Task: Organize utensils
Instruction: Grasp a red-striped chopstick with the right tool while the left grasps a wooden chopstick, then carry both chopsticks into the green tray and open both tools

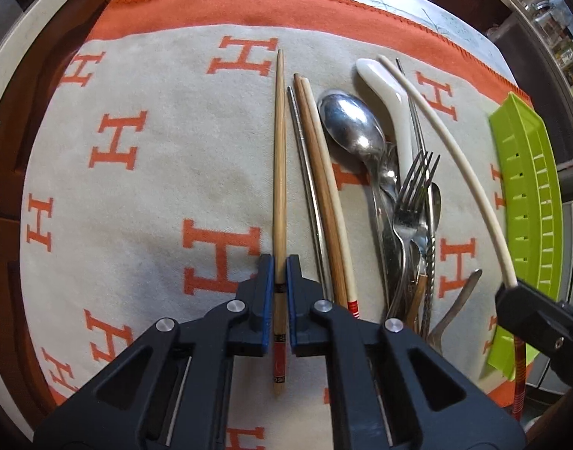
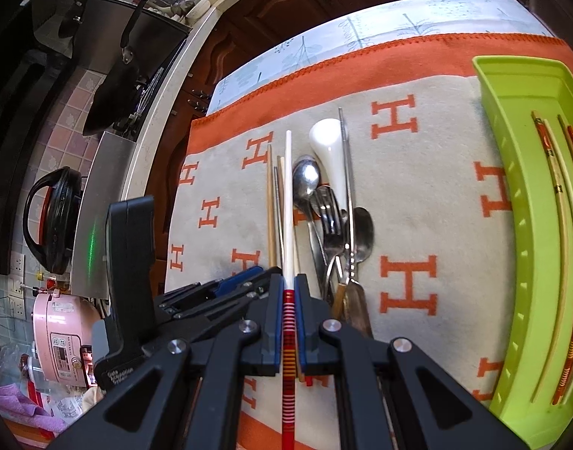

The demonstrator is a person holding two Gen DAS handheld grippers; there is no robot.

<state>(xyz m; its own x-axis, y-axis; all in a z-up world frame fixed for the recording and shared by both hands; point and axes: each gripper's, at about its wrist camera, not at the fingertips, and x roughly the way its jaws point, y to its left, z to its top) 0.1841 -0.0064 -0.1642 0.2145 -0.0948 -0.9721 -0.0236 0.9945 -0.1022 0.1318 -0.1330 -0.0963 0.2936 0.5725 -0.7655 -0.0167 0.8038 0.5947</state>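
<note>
My left gripper (image 1: 279,266) is shut on a bamboo chopstick (image 1: 279,157) near its red and black end; the stick points away over the cloth. My right gripper (image 2: 288,281) is shut on a white chopstick (image 2: 288,206) with a red striped handle, held above the pile. In the left wrist view that white chopstick (image 1: 455,157) arcs over to the right gripper (image 1: 511,288). Between the two sticks lie a metal chopstick (image 1: 305,161), two wooden chopsticks (image 1: 320,172), a steel spoon (image 1: 352,127), a white ceramic spoon (image 1: 384,93) and a fork (image 1: 414,195).
A lime green slotted tray (image 2: 507,202) at the right holds several chopsticks. Everything rests on a beige cloth with orange H marks (image 1: 136,206). Beyond the table's left edge are a pink cooker (image 2: 61,341), a black kettle (image 2: 54,221) and a dark pan (image 2: 114,86).
</note>
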